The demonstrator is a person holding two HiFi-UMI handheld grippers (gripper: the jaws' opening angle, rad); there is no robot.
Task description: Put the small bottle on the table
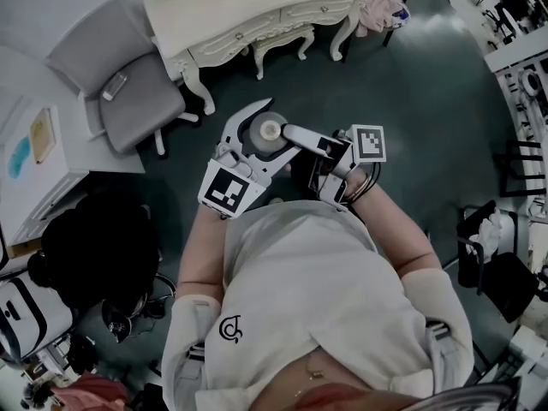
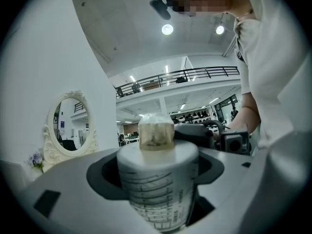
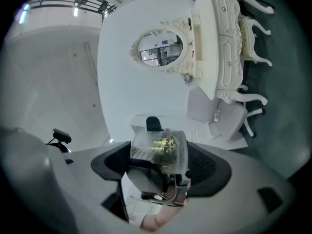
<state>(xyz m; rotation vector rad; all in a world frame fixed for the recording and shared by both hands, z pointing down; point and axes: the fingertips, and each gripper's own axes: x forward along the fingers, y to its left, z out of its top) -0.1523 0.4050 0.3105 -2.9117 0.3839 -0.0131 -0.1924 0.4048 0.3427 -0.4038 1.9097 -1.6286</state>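
The small bottle (image 1: 264, 135) is held in the air in front of the person's chest, and the head view looks down on its cap. In the left gripper view the bottle (image 2: 158, 189) is white with a printed grid label and a tan stopper. It stands between the dark pads (image 2: 101, 175) of my left gripper (image 2: 157, 167), which is shut on it. My right gripper (image 1: 289, 134) reaches in from the right. In the right gripper view the bottle (image 3: 161, 152) fills the gap between the pads of that gripper (image 3: 161, 164). The bottle's base is hidden.
A cream dressing table (image 1: 257, 7) stands ahead across the dark floor, with its stool (image 1: 282, 39) and an oval mirror (image 3: 158, 48). A grey chair (image 1: 128, 84) is to its left. There is a white desk (image 1: 34, 144) at the far left and a black bag (image 1: 94, 247) beside the person.
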